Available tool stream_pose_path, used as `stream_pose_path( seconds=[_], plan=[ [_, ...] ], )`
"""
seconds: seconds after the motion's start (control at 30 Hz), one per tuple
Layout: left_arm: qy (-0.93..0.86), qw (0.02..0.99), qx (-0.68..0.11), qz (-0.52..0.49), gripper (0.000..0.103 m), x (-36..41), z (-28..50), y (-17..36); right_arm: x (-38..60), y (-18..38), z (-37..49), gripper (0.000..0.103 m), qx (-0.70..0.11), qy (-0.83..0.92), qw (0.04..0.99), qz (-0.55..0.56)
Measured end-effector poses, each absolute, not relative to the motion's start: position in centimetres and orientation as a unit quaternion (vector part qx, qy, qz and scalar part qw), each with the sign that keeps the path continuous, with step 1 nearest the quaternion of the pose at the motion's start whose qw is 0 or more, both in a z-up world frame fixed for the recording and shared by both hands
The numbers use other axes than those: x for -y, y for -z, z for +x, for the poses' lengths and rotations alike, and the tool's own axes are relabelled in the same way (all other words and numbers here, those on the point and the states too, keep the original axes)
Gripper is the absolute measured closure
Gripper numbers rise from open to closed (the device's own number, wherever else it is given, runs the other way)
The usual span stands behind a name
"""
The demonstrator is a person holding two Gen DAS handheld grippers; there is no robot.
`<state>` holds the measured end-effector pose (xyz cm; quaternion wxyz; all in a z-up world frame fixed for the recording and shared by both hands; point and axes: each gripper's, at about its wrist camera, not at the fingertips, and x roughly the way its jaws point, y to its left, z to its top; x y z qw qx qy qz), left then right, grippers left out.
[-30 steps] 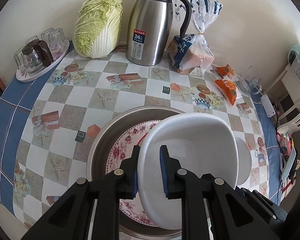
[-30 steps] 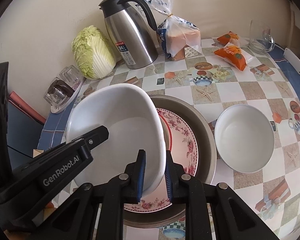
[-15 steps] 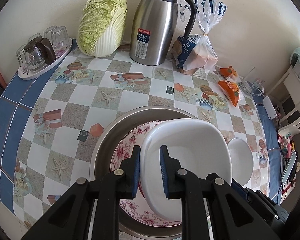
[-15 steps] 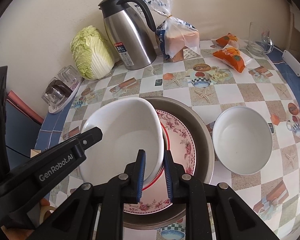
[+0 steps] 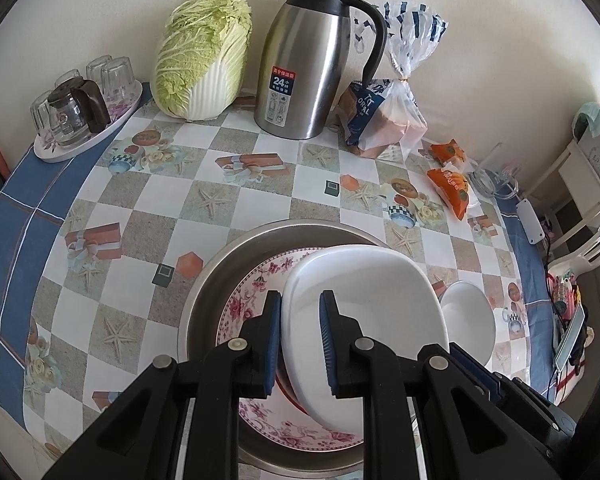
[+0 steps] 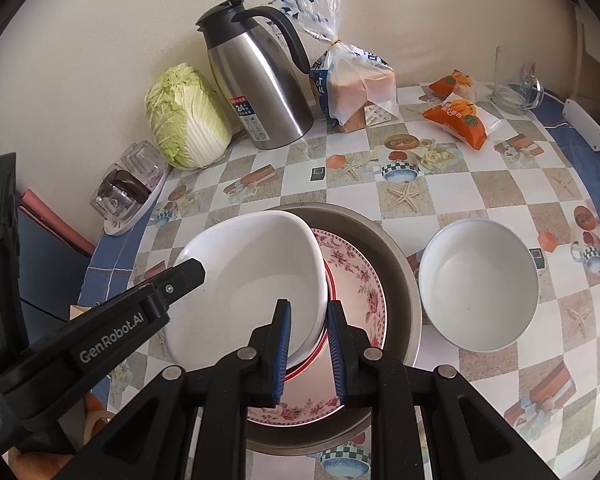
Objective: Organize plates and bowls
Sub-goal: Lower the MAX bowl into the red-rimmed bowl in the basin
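The left gripper (image 5: 299, 338) clamps its blue pads on the near-left rim of a white squarish dish (image 5: 364, 304), jaws narrow with the rim between them. The right gripper (image 6: 307, 350) pinches the opposite rim of the same white squarish dish (image 6: 256, 280), also nearly closed on it. The dish sits tilted above a floral plate (image 6: 356, 280) with a red-edged plate under it, and these lie inside a wide steel basin (image 6: 396, 256) on the desk (image 5: 148, 216). Just to the right of the basin stands a round white bowl (image 6: 480, 288), upright on the checked cloth. Farther back, against the wall, are a steel thermos jug (image 5: 312, 68), a napa cabbage (image 5: 204, 56), a bagged loaf of bread (image 5: 384, 120), two orange snack packets (image 6: 460, 116) and a tray of glasses (image 5: 80, 116).
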<state>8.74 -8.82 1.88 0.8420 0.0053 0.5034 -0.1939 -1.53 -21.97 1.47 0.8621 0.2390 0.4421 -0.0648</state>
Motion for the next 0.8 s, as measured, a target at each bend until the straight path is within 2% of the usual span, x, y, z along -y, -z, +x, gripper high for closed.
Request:
stream_pose_path(
  seconds=[0.8],
  plan=[
    [0.19,0.847,-0.496,-0.008,0.082,8.14,8.79,-2.45,21.76,-1.82,-1.73,0.082,-0.44,0.063,0.865,0.234]
  ],
)
